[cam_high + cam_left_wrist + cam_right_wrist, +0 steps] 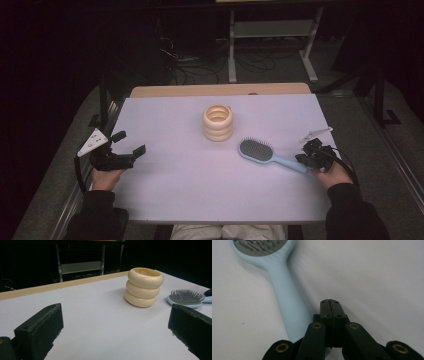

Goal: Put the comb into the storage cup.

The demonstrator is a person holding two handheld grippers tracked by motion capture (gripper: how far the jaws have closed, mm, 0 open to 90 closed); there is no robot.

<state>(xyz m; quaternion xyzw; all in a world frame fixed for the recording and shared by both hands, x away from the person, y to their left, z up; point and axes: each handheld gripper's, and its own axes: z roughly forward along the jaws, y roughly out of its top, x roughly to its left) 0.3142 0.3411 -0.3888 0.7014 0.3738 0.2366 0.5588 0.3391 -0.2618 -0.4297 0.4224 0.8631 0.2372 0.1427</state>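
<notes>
Presently the right gripper [329,301] has its jaws pressed flat together with nothing between them; it sits just beside the end of the handle of the light-blue hairbrush [267,154], on the side away from the brush head, not gripping it. The left gripper [131,142] hangs well apart from the brush, over the left part of the table [175,190], jaws spread wide and empty.

The hairbrush lies flat, bristles up, head pointing toward the cream ring-stack holder [218,122], which stands upright near the brush head but clear of it.

Judgement: the work on the brush has barely begun. No grasp is made and the brush is not lifted. Opening the right jaws, seating them on the handle and carrying the brush all remain.
</notes>
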